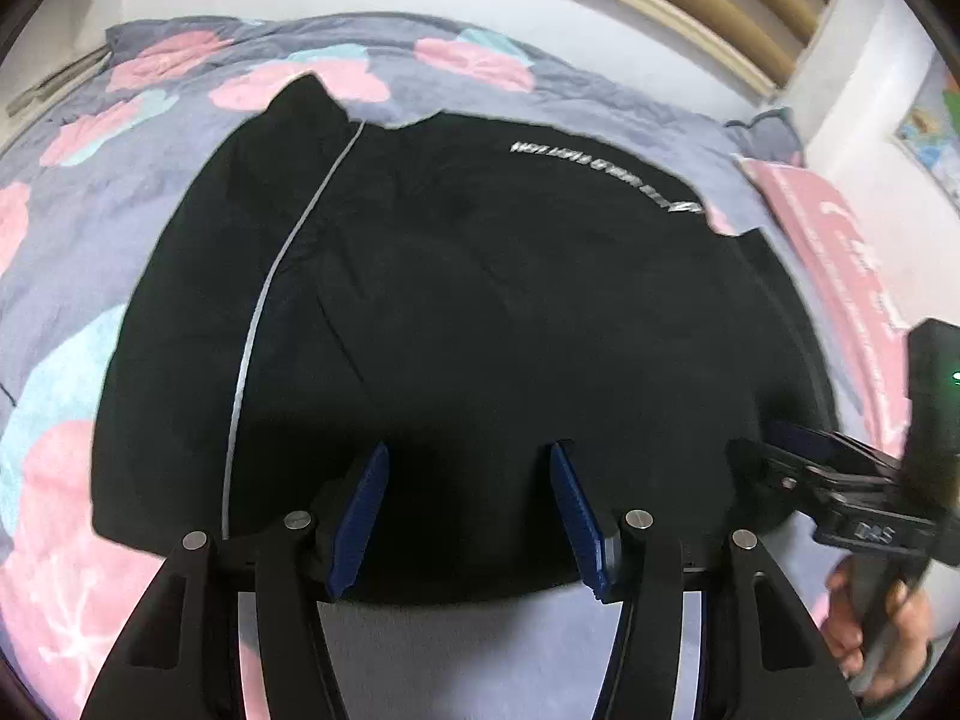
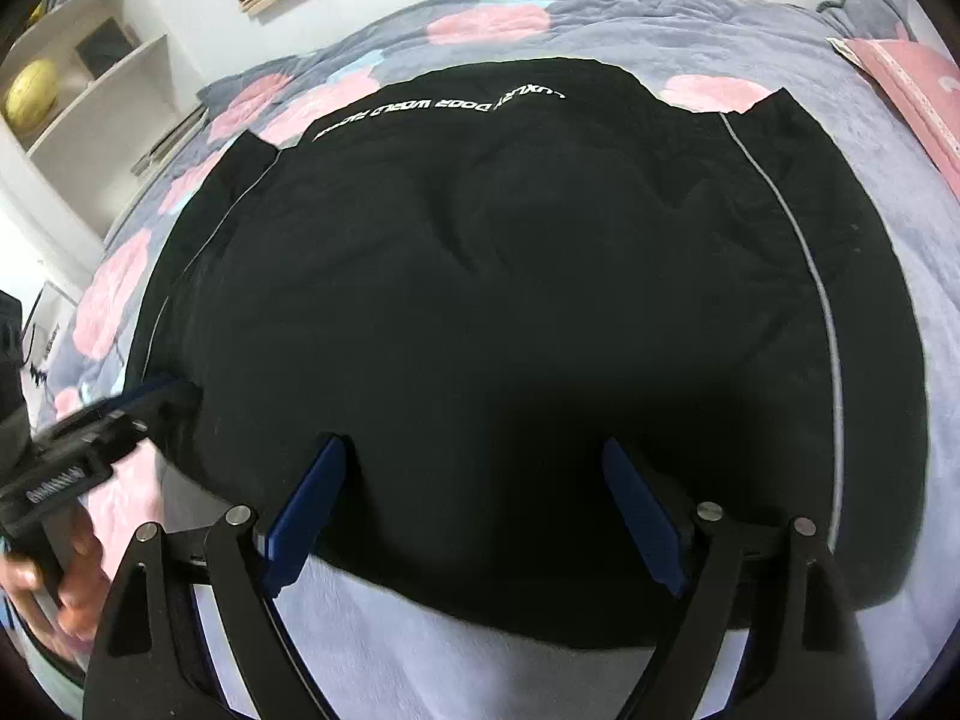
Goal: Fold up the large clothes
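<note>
Left tool [image 1: 468, 516]: nearest the lens in the left wrist view; blue pads spread, nothing between them. It hangs over the near hem of the garment, pointing steeply down — no cloth pinched.

Right tool [image 2: 474, 510]: spread wider than the left, also empty. Pads sit over the near hem, towards the garment's right half. Also seen side-on at the right edge of the left wrist view, gripped by a hand [image 1: 882, 630].

Tool pairing: the two sit side by side along the same hem, apart from each other. Judged reason: a wide garment needs two grip points so the edge lifts evenly.

Black garment [image 2: 510, 300]: spread flat on the bed, near hem towards the tools, far edge carrying a line of white lettering [image 2: 438, 111]. A thin pale stripe [image 1: 258, 324] runs near-to-far down each side. A few soft wrinkles mid-panel; otherwise smooth.

Fold state: the cloth still covers much of the bed — judged as not yet folded to final size.

Bedspread [image 1: 66, 276]: grey-blue with pink and pale teal blotches; a soft surface, so a pinch must dig slightly to catch only the garment.

Pink cloth [image 1: 840, 252]: lies beside the garment's right side, clear of it.

Far: wall shelves [image 2: 90, 60], with a yellow ball [image 2: 30, 93].
</note>
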`<state>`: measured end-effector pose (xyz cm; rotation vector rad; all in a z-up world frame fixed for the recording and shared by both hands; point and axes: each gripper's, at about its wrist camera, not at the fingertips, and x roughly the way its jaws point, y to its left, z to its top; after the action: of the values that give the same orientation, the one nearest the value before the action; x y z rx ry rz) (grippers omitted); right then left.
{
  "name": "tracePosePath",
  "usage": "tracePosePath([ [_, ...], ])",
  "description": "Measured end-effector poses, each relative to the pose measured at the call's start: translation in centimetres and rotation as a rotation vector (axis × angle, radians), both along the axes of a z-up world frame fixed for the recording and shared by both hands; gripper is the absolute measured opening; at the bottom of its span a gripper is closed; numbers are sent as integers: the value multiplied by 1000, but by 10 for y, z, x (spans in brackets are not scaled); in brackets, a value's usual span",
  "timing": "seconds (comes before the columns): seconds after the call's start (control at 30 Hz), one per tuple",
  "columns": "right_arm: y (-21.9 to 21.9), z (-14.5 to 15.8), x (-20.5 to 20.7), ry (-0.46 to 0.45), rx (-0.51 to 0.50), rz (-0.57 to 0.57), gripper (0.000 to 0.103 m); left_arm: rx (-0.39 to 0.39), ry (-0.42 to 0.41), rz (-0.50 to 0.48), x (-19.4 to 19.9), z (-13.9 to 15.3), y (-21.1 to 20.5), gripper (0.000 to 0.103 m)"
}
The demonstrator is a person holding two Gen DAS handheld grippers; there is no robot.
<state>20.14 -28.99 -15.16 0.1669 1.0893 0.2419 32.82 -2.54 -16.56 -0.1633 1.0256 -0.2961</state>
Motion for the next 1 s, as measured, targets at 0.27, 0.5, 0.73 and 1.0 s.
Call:
tracePosePath([
  [0.27,-28,11,-51,15,52,1,89,-50,4,61,-26,13,66,57],
  [0.5,-95,17,-109,-40,97,-79,89,-30,-21,164,-69,-1,141,57],
  [0.73,-158,34,-100,-100,159,-227,91,-91,-99,189,-55,25,175,57],
  [1.0,-185,7,-40,-78,196,-303,91,-268,-86,162,25,24,174,77],
])
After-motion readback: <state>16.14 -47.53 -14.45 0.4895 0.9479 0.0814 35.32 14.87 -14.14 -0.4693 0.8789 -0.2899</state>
